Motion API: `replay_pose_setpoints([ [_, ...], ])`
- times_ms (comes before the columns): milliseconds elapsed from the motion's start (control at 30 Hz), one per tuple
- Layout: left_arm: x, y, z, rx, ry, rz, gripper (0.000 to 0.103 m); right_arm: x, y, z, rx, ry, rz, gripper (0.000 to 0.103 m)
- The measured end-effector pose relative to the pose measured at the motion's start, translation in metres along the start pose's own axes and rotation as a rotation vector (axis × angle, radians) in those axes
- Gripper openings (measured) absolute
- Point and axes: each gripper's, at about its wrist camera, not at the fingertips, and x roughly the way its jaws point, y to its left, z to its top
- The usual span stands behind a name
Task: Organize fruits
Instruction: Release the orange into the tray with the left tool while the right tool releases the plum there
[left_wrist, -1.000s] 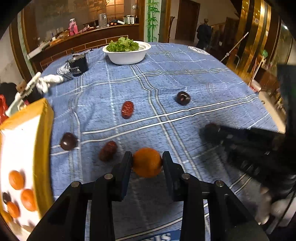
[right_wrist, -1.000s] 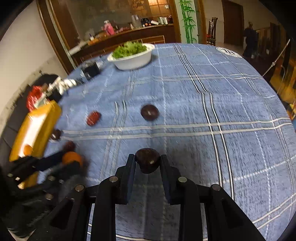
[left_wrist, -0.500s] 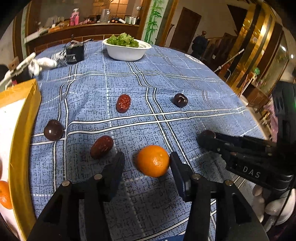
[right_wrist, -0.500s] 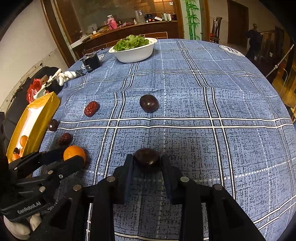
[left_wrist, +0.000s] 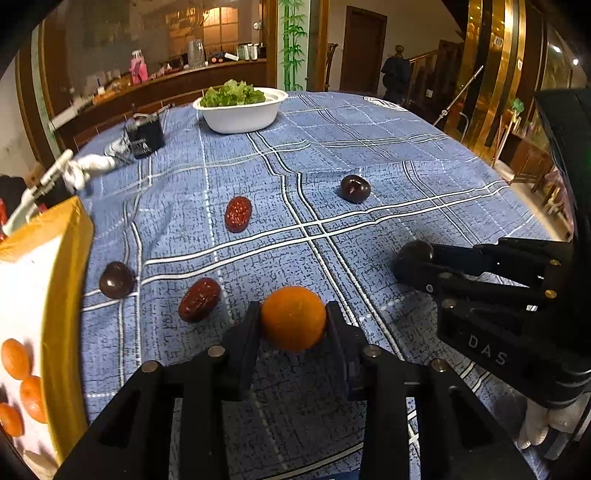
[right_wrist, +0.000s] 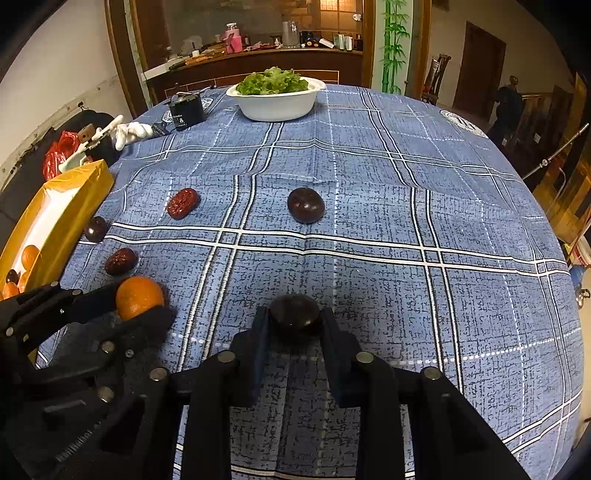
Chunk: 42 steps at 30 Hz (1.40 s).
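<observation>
- Tablecloth (right_wrist: 406, 192), blue plaid, covered the whole table; loose fruit sat on it.
- Left gripper (left_wrist: 293, 321) had its jaws closing, with the orange (left_wrist: 293, 318) between the two fingers; both pads looked to be against its sides. Orange was low, at or just off the cloth; could not tell which.
- Right gripper (right_wrist: 295, 317) had its jaws closing too, with a dark plum (right_wrist: 294, 312) between the fingers, pads tight on both sides. Same doubt on whether it touched the cloth.
- Right wrist view showed the left gripper at lower left, orange at its tip; left wrist view showed the right gripper coming in from the right, plum at its tip.
- Second dark plum (right_wrist: 306, 205) lay free near mid-table, well apart from both grippers.
- Bright red date (right_wrist: 183, 203) lay to the left of that plum; darker red date (left_wrist: 199, 304) lay just beside the left gripper's left finger, not touching.
- Small dark plum (left_wrist: 116, 280) sat near the yellow box wall.
- Yellow box (left_wrist: 70, 295) stood at the left table edge, white inside, with several small oranges (left_wrist: 22, 387) in it.
- White bowl (right_wrist: 277, 105) of green lettuce (right_wrist: 273, 81) stood at the far side, a small black container (right_wrist: 186, 109) to its left.
- White glove (right_wrist: 131, 133) lay near the far left edge.
- A person stood far back by the doorway, too small for detail.
</observation>
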Motion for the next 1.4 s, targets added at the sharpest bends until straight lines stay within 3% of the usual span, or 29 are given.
replay_pose_setpoints([
  [300,-0.075,0.036,-0.023,-0.171,-0.078,0.062,0.033,-0.019,0.011,0.001,0.033,-0.101,0.069,0.029],
  [567,-0.132,0.102,-0.059,-0.315,-0.129,0.196,0.033,-0.073,0.104,-0.006,-0.082,-0.175,0.200,0.030],
  [867,-0.167,0.174,-0.097,-0.444,-0.167,0.352,0.033,-0.072,0.209,-0.014,-0.192,-0.100,0.359,0.030],
  [1000,-0.173,0.198,-0.109,-0.477,-0.169,0.411,0.033,-0.062,0.238,-0.018,-0.226,-0.069,0.368,0.030],
  [1400,-0.173,0.221,-0.121,-0.527,-0.161,0.423,0.034,-0.044,0.269,-0.024,-0.268,-0.020,0.343,0.031],
])
